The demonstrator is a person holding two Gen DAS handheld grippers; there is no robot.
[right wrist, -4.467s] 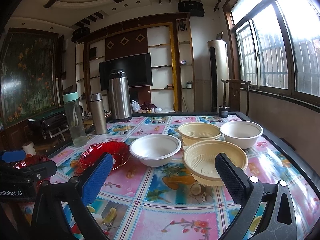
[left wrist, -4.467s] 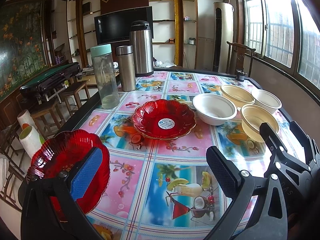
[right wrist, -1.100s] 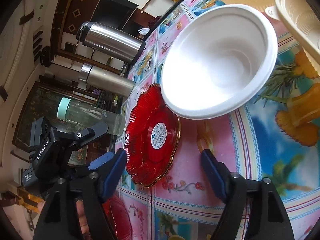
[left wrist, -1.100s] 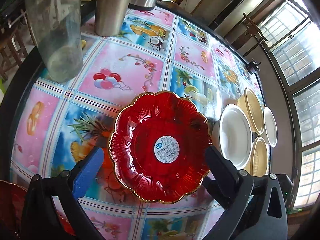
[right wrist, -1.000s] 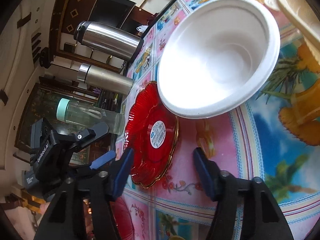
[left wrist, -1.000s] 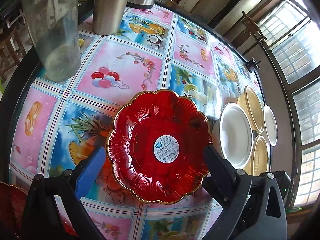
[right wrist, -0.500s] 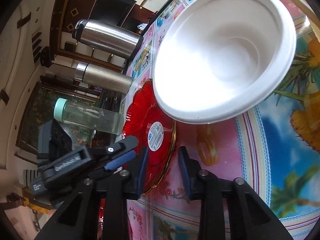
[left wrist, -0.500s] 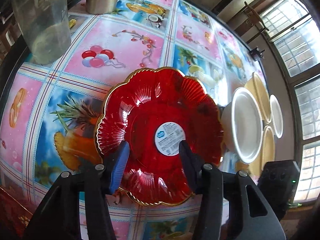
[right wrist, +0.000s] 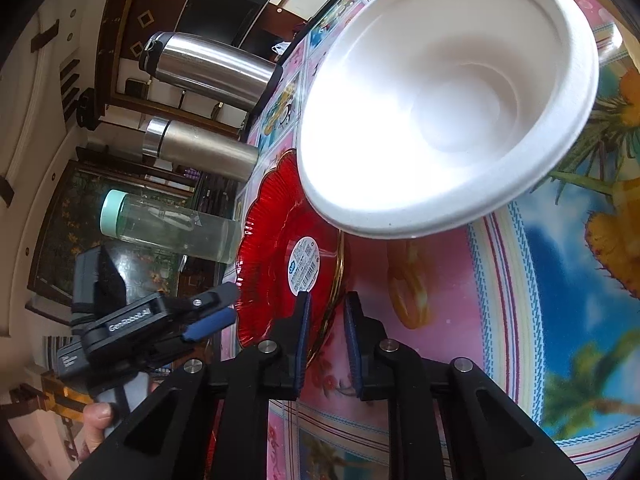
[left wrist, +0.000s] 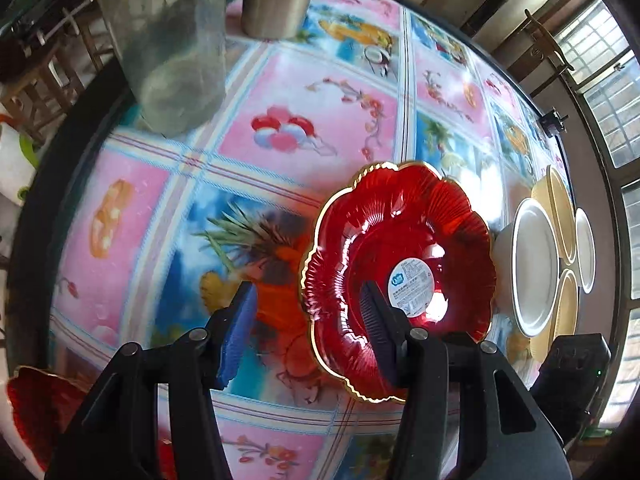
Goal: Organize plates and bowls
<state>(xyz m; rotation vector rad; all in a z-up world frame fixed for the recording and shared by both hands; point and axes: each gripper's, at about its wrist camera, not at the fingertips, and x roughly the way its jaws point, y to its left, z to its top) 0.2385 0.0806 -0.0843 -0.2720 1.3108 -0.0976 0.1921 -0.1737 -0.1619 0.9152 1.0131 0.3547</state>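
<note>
Both grippers at red plate, fruit-print table.
Red plate (left wrist: pixel 400 248): translucent, scalloped, gold rim, ribbed walls, round white sticker at centre; sits on table (left wrist: pixel 304 92) just beside white bowl (right wrist: pixel 448 92). L gripper (left wrist: pixel 308 328) partly apart, straddling plate's near-left rim, one finger over the plate, one outside. R gripper (right wrist: pixel 325 338) fingers nearly together across plate edge; contact: cannot tell. Second red plate (left wrist: pixel 36 412) at table corner.

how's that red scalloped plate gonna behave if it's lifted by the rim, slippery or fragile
The red plate looks glossy and ribbed, so the thin gilded rim may slip between the pads. It looks translucent like glass or hard plastic, probably stiff, possibly brittle. The left gripper and right gripper each straddle a rim edge, and it already looks tilted in the left wrist view, so it may swing.
</note>
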